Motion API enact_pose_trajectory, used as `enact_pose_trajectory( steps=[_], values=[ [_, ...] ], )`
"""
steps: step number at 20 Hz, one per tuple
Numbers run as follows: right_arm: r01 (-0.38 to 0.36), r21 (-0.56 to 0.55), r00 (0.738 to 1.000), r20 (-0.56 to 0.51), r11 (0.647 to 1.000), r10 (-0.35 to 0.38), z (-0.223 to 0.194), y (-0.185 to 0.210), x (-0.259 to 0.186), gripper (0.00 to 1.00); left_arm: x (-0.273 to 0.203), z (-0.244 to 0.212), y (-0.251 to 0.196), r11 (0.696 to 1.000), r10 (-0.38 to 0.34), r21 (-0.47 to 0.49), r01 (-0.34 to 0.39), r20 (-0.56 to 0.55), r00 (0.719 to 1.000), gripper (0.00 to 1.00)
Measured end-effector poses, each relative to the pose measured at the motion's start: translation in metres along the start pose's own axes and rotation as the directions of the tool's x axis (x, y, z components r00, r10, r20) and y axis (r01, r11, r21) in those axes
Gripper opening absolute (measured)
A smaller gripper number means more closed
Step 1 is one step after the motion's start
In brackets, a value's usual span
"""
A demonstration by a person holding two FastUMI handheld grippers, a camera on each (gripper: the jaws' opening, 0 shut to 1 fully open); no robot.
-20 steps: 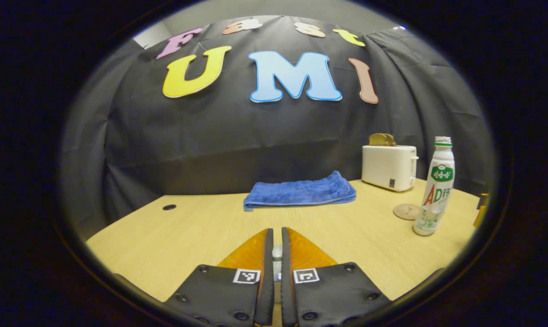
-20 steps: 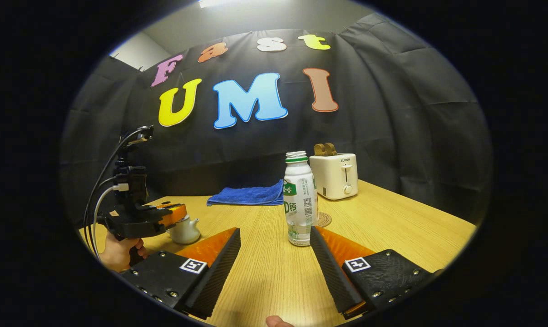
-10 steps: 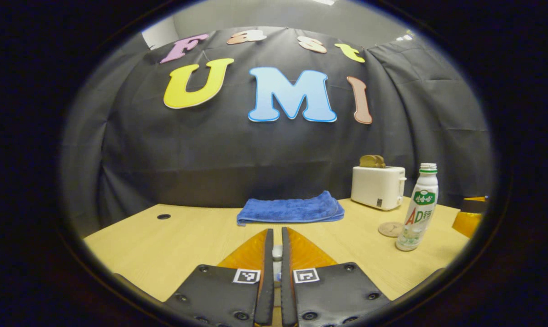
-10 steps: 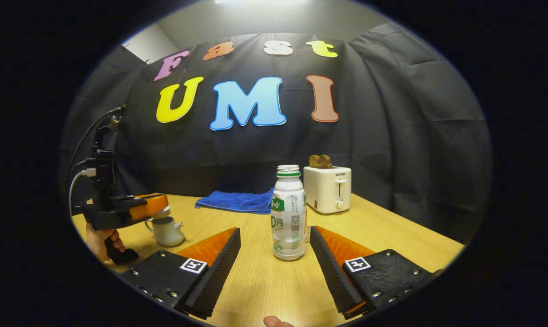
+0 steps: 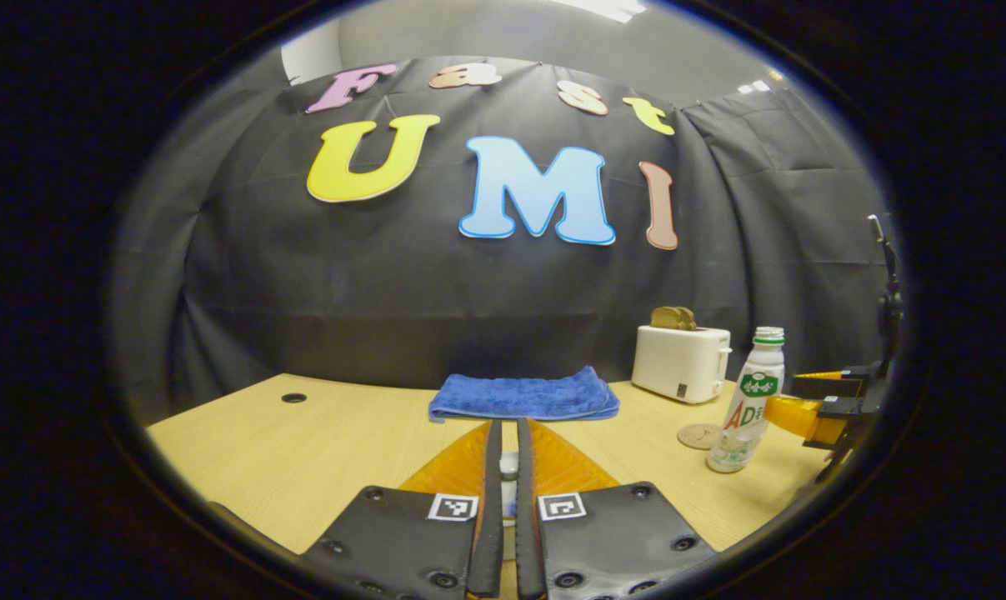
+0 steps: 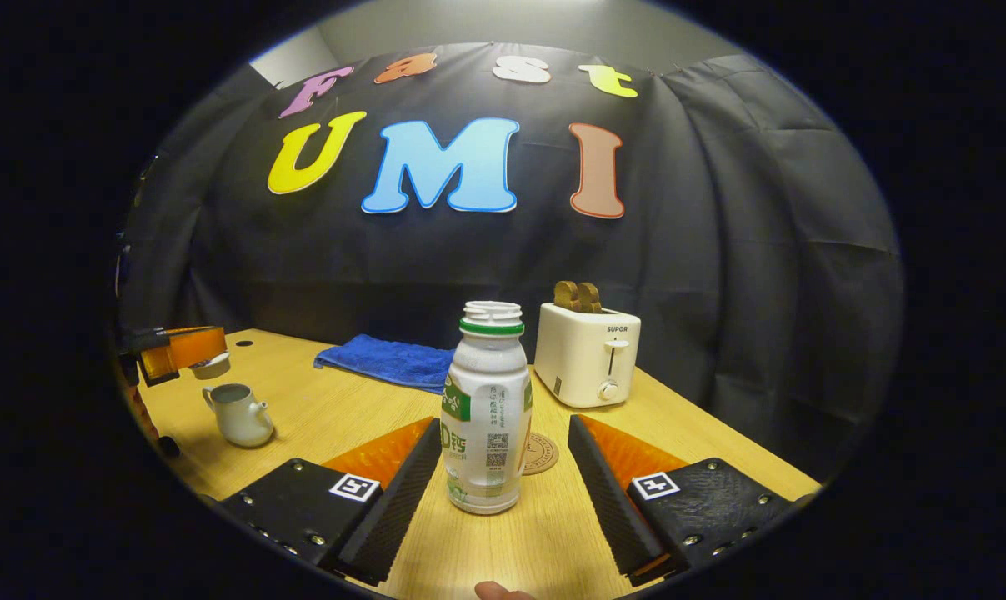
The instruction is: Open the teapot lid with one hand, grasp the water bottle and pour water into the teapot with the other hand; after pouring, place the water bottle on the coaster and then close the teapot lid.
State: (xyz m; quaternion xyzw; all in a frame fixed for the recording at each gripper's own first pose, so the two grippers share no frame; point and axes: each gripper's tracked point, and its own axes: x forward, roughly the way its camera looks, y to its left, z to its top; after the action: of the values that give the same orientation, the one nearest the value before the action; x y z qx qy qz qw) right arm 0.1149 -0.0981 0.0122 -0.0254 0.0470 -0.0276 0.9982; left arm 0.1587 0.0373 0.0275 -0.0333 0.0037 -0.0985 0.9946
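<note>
A white bottle [image 6: 486, 417] with a green collar and no cap stands upright on the wooden table [image 6: 719, 454]. It sits between the fingers of my open right gripper [image 6: 503, 425], which do not touch it. At the left, the small white teapot [image 6: 240, 412] stands with its mouth uncovered. Above it, my left gripper [image 6: 187, 348] holds the lid [image 6: 212, 365] in the air. In the left gripper view, my left gripper [image 5: 508, 427] is shut on the lid's knob [image 5: 508, 462]. The bottle [image 5: 744, 400] and the right gripper [image 5: 811, 410] show at the far right. A round coaster [image 6: 543, 454] lies just behind the bottle.
A white toaster [image 6: 586, 354] with bread in its slots stands at the back, right of the bottle. A folded blue towel [image 6: 377, 362] lies near the back wall. The coaster [image 5: 699, 435] sits between the toaster [image 5: 682, 362] and the bottle.
My left gripper has lifted the lid off the teapot and carried it up and away. My right gripper has moved forward, so the bottle now stands between its fingers.
</note>
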Motion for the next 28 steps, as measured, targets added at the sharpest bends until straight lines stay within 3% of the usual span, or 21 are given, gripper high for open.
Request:
enact_pose_trajectory(
  steps=[3,9,14,17,19,23,24,27,28],
  values=[
    [-0.023,0.035,0.999,-0.045,0.999,0.024,-0.008,0.004,0.016,0.95,0.0,-0.002,-0.001,1.0,-0.009,-0.01,0.009,-0.004,1.0,0.17],
    [-0.007,-0.04,0.998,-0.056,0.999,0.005,-0.011,0.002,0.043,0.95,-0.001,-0.002,-0.005,1.0,-0.023,-0.01,0.023,-0.003,1.0,0.17],
    [-0.035,-0.029,0.995,-0.093,0.999,0.033,-0.026,0.008,0.053,0.94,-0.001,-0.003,0.0,1.0,-0.022,-0.021,0.022,-0.006,1.0,0.17],
    [-0.032,-0.036,0.997,-0.073,0.999,0.029,-0.019,0.006,0.049,0.79,-0.002,-0.004,0.001,1.0,-0.017,-0.022,0.017,-0.007,1.0,0.17],
    [-0.043,-0.033,0.997,-0.07,0.998,0.041,-0.017,0.009,0.045,0.74,-0.005,0.001,0.003,0.999,-0.014,-0.029,0.015,0.008,1.0,0.17],
    [-0.05,-0.056,0.998,-0.051,0.997,0.047,-0.005,0.013,0.035,0.74,-0.015,0.011,0.006,0.998,-0.013,-0.054,0.015,0.035,0.999,0.17],
    [-0.056,-0.071,0.997,-0.048,0.996,0.053,-0.002,0.017,0.031,0.74,-0.018,0.016,0.004,0.997,-0.023,-0.071,0.026,0.043,0.999,0.12],
    [-0.109,-0.137,0.993,-0.064,0.984,0.101,0.003,0.033,0.02,0.74,-0.036,0.022,0.002,0.998,-0.019,-0.054,0.021,0.037,0.999,0.17],
    [-0.128,-0.161,0.991,-0.069,0.979,0.118,0.005,0.04,0.017,0.74,-0.046,0.025,0.002,0.999,-0.015,-0.041,0.016,0.037,0.999,0.13]
  ],
)
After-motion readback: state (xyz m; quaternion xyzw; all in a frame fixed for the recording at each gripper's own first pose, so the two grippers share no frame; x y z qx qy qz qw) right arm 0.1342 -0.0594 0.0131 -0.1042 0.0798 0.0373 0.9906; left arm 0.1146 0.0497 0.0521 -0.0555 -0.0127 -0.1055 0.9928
